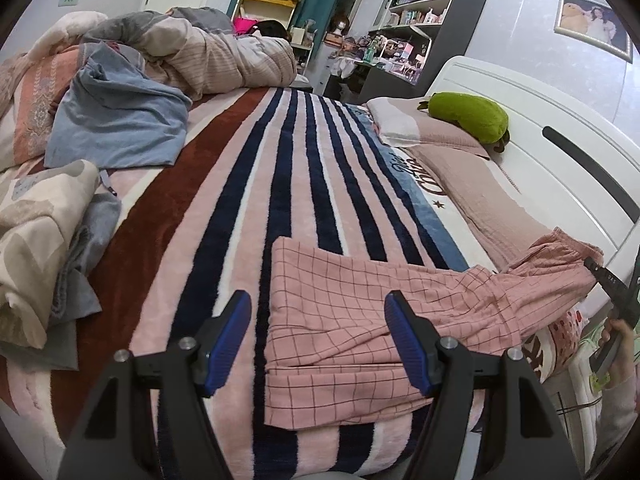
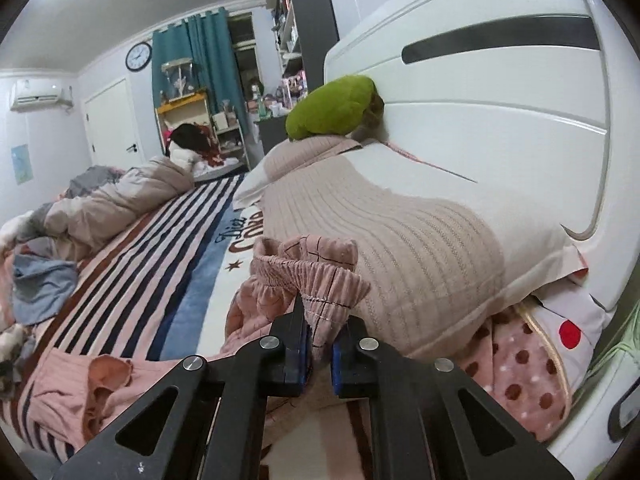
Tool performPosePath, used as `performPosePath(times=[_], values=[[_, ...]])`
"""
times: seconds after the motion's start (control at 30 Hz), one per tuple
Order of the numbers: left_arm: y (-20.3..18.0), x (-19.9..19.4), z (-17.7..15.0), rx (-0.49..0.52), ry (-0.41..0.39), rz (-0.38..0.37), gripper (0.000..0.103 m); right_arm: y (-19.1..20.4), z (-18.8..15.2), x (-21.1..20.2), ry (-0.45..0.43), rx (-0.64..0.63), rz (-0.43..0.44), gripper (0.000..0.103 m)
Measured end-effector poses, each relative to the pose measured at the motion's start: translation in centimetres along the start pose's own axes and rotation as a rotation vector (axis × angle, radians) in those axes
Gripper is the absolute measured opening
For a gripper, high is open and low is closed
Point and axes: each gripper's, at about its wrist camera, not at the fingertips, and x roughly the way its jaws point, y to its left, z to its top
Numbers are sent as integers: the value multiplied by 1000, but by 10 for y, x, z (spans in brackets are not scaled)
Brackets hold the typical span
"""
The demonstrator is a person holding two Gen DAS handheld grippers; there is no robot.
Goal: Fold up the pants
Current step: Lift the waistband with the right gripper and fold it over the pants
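Left tongs [image 1: 318, 344] spread wide, hovering just above the leg end of the pink checked pants [image 1: 360, 320], nothing between the pads. Pants lie lengthwise on the striped blanket [image 1: 240, 200] of the bed, waistband toward the pillow [image 2: 400, 240]. Right tongs [image 2: 320, 356] pressed together, pinching the gathered waistband [image 2: 316, 276], lifted beside the pillow.

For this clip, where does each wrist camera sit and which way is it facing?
Left wrist: above the bed's near edge, facing across the striped blanket; open left gripper over the pink pants; the person's right hand shows at the right edge.
Right wrist: low by the headboard, facing the pillow; right gripper shut on the waistband.
Shared: pants, green plush, blanket.
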Motion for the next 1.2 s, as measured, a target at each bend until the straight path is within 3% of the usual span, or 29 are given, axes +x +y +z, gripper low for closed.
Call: performPosePath(times=[0.1,0.3,0.43,0.63,0.93,1.2], values=[[5,-2,0,-11,-11,-8,65,15,5,-3,22,-27,46,3],[15,-13,-4,-14,-29,-24,65,69,19,-11,39,-37,233,3],[25,-26,-6,-15,-56,-31,65,133,27,-14,52,-87,380,4],[46,-48,-12,-30,-91,-44,65,233,32,-14,83,-200,532,3],[66,-61,-17,-38,-113,-68,65,365,25,0,145,-386,608,3],[55,-48,-22,14,-59,-113,66,392,-34,27,295,-463,604,3]])
